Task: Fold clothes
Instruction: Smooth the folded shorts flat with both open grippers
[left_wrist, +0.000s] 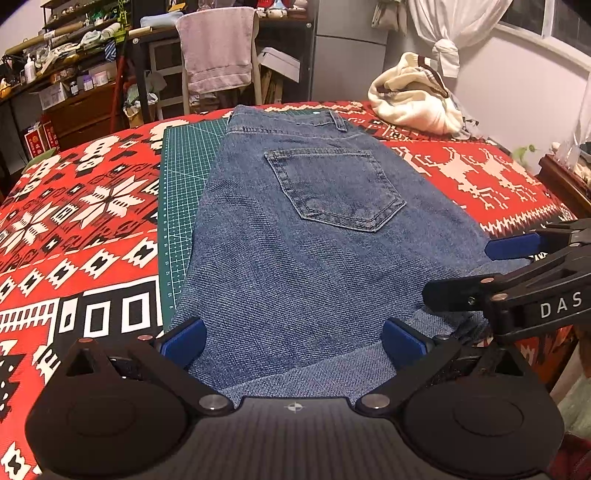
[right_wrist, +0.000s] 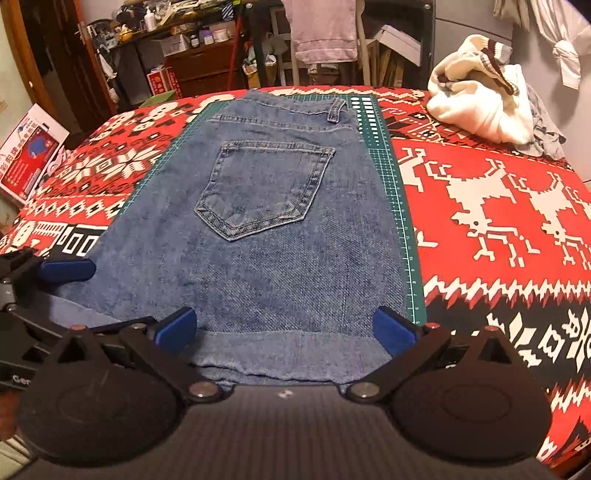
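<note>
- The jeans (left_wrist: 295, 236) lie folded on a green cutting mat (left_wrist: 181, 192), which lies on the tabletop under a red patterned cloth (left_wrist: 74, 206). The back pocket (left_wrist: 332, 184) faces up and the waistband is at the far side.
- The left tool (left_wrist: 293, 341) stands wide open over the near edge of the jeans. Its two blue pads (left_wrist: 184, 341) are far apart with only flat denim between them, and it holds nothing.
- The right tool (right_wrist: 286, 330) is also wide open over the near edge, with the folded hem of the jeans between its blue pads (right_wrist: 393, 330). It grips nothing.
- The left wrist view shows the right tool coming in from the right side, its fingers spread over the right edge of the denim. The letters "DAS" on its black arm can be read only here.
- The right wrist view shows the left tool at the left edge, one blue pad lying on the denim. Only this view shows the right strip of the mat with its ruler marks and white squares, and a red and white box (right_wrist: 26, 155) on the floor at the left.
- A cream garment (left_wrist: 413, 96) lies bunched at the far right corner of the tabletop. The right wrist view shows a grey piece of cloth (right_wrist: 546, 129) beside it more fully.
- A pink towel (left_wrist: 218, 51) hangs over a chair behind the tabletop; the left wrist view shows it whole, the right wrist view only its lower part.
</note>
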